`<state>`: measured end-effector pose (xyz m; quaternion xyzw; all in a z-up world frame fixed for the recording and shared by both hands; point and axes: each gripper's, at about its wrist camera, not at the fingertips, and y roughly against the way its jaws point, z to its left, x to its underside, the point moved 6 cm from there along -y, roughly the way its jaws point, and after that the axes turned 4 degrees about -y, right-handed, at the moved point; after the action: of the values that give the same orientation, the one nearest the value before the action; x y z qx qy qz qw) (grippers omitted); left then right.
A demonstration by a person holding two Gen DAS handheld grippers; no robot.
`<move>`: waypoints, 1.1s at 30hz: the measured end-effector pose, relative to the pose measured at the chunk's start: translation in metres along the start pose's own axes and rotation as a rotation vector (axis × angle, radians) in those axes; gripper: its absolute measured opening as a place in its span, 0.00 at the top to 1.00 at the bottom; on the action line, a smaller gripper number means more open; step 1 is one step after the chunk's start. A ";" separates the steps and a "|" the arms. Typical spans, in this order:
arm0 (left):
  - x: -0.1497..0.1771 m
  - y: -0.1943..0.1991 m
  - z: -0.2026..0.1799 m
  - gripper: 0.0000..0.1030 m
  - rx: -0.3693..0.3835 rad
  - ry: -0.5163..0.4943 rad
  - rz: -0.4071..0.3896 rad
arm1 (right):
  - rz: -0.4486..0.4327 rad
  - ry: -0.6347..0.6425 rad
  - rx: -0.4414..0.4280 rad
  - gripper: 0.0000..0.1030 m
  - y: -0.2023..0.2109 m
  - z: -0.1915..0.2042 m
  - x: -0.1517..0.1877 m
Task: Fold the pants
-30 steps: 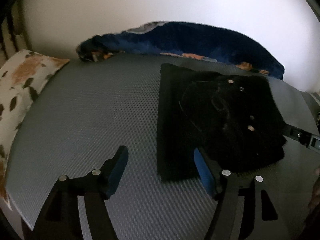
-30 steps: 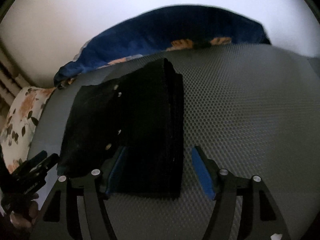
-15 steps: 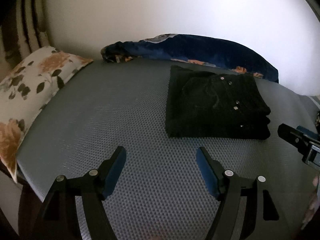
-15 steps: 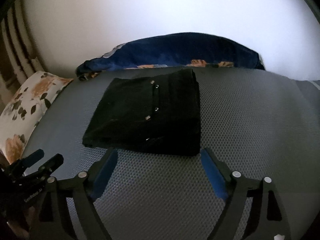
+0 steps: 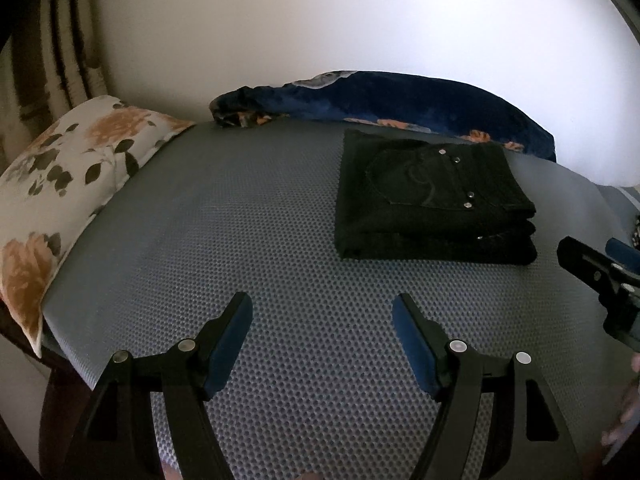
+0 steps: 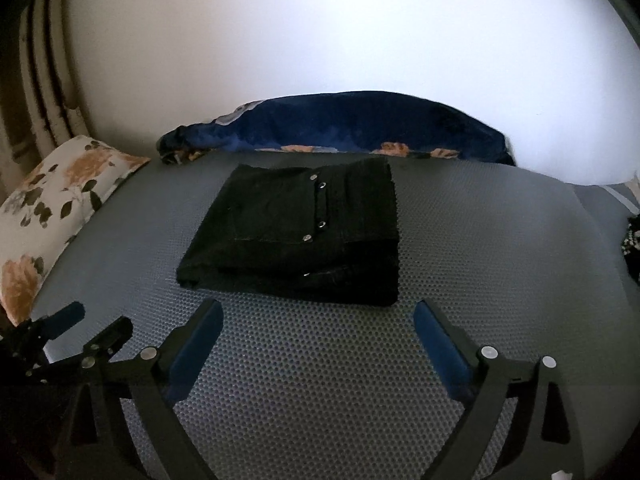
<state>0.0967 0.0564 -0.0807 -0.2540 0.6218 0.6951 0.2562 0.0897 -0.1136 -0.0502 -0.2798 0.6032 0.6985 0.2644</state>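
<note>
The black pants [image 5: 432, 200] lie folded into a compact rectangular stack on the grey dotted mat [image 5: 256, 240], with metal rivets and a back pocket on top. They also show in the right wrist view [image 6: 300, 236]. My left gripper [image 5: 322, 320] is open and empty, held above the mat in front and to the left of the pants. My right gripper [image 6: 316, 328] is open and empty, just in front of the stack's near edge. The right gripper's fingers [image 5: 592, 272] show at the right edge of the left wrist view; the left gripper's fingers [image 6: 68, 320] show at the lower left of the right wrist view.
A dark blue floral blanket [image 5: 400, 100] is bunched along the white wall behind the mat [image 6: 500, 248]; it also shows in the right wrist view [image 6: 340, 128]. A white floral pillow [image 5: 60, 176] lies at the mat's left edge, also in the right wrist view [image 6: 60, 200].
Both grippers have let go of the pants and pulled back and up from the stack, which now lies flat and farther away in both views.
</note>
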 end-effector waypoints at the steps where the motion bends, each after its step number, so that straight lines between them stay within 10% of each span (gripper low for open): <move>1: 0.001 0.000 -0.001 0.29 -0.001 -0.002 0.000 | 0.000 -0.002 0.004 0.06 0.000 0.000 0.001; 33: 0.016 -0.010 -0.010 0.29 -0.011 -0.031 0.033 | 0.073 -0.015 -0.006 0.06 -0.017 -0.004 0.025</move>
<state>0.0917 0.0481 -0.0994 -0.2344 0.6181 0.7064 0.2529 0.0845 -0.1146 -0.0801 -0.2530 0.6089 0.7115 0.2427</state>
